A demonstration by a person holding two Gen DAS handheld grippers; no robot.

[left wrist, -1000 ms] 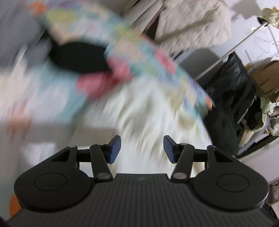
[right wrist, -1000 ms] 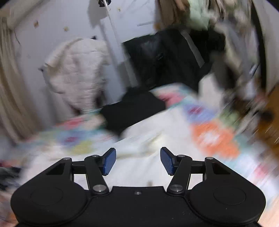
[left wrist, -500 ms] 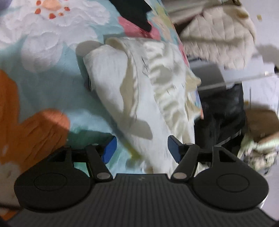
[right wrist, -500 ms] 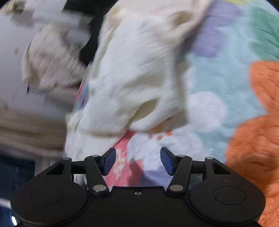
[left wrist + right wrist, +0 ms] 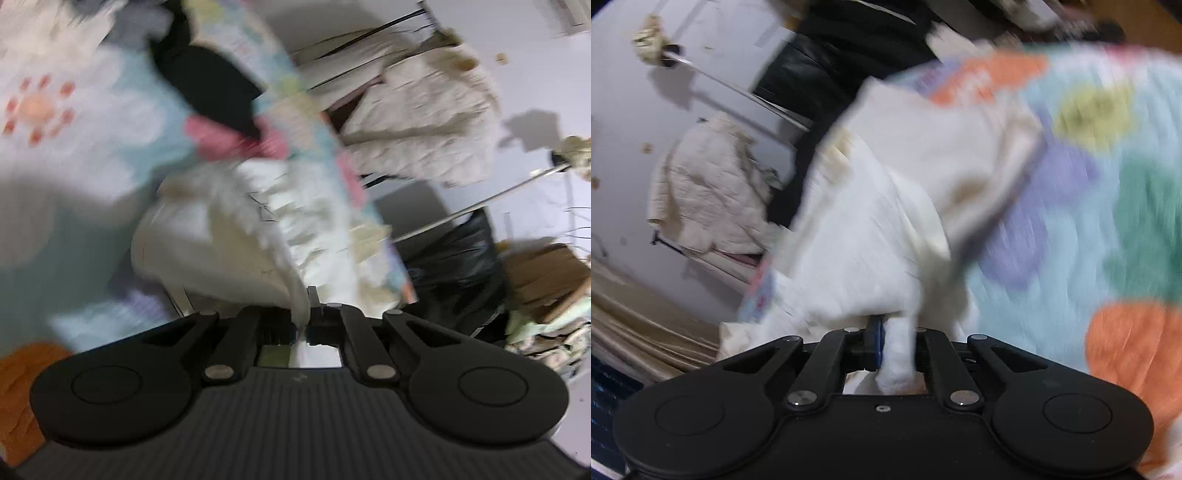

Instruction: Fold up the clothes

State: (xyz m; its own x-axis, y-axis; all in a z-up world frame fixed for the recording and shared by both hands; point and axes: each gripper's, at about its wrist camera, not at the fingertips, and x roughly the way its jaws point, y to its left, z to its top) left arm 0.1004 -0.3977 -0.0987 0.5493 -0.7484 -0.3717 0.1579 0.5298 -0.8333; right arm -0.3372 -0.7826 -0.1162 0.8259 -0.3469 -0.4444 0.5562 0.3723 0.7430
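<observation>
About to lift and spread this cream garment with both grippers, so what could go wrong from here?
1. The left gripper pinches only a thin edge of the cream garment; it may slip out under tension.
2. The right gripper holds a bunched wad, possibly several layers, so the fold could come out uneven.
3. Dragging could snag the floral quilt.

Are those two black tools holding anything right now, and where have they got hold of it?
Yes. Both are shut on the cream garment. The left tool pinches a thin edge of it; the right tool grips a bunched fold. Blur hides which part of the garment.
</observation>
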